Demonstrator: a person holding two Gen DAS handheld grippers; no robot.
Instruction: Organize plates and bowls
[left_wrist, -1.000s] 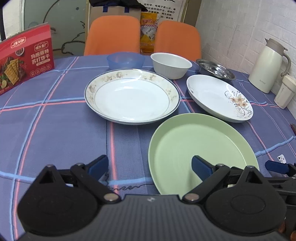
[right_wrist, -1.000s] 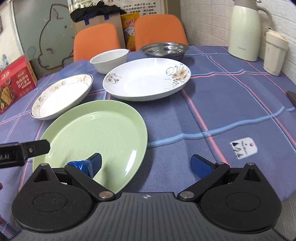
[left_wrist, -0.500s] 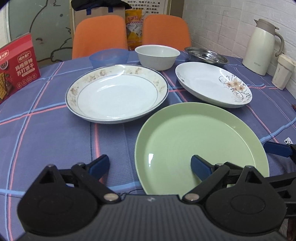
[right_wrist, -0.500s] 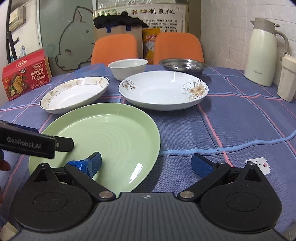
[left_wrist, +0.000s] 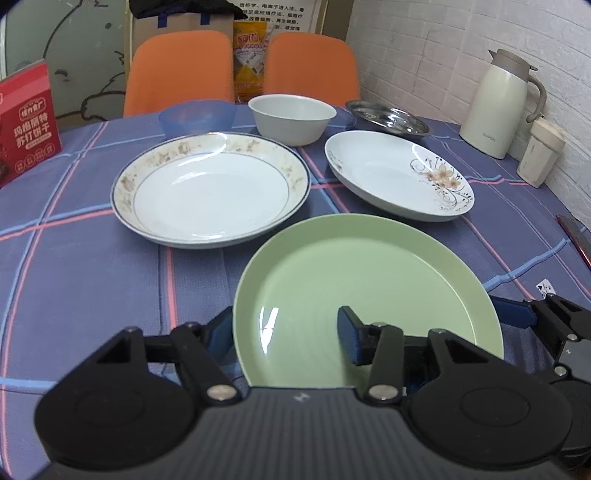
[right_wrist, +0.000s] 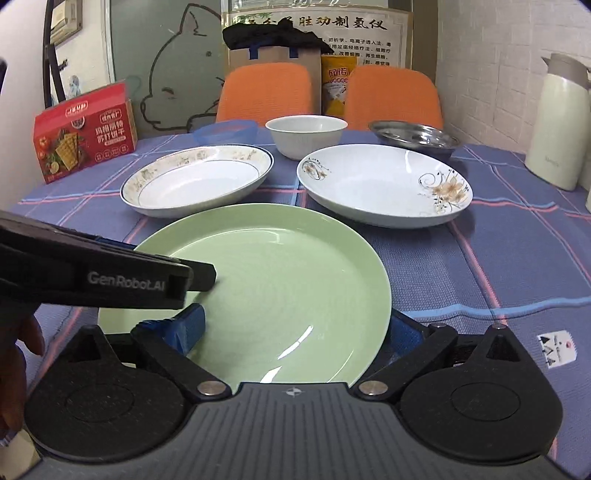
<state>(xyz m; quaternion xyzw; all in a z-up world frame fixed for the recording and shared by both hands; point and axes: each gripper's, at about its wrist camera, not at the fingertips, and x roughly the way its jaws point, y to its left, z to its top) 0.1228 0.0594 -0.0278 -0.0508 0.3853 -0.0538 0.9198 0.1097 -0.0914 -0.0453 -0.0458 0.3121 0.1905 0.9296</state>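
Closing from both sides, two sets of tongs straddled the rim of the green plate (left_wrist: 369, 280) on the checked tablecloth (left_wrist: 85, 273).

The left tongs (left_wrist: 286, 332) were narrowing, one pad under the plate's edge at nine o'clock and the other over its face; whether they pressed yet, I couldn't tell. The right tongs (right_wrist: 295, 326) stood wide, easing inward, the rim between the pads, ungripped. Beyond, at eleven o'clock, sat the gold-trimmed plate (left_wrist: 210, 192); at one o'clock, the flowered plate (left_wrist: 395, 173). Behind them stood the blue bowl (left_wrist: 197, 118), white bowl (left_wrist: 291, 118) and steel dish (left_wrist: 388, 118).
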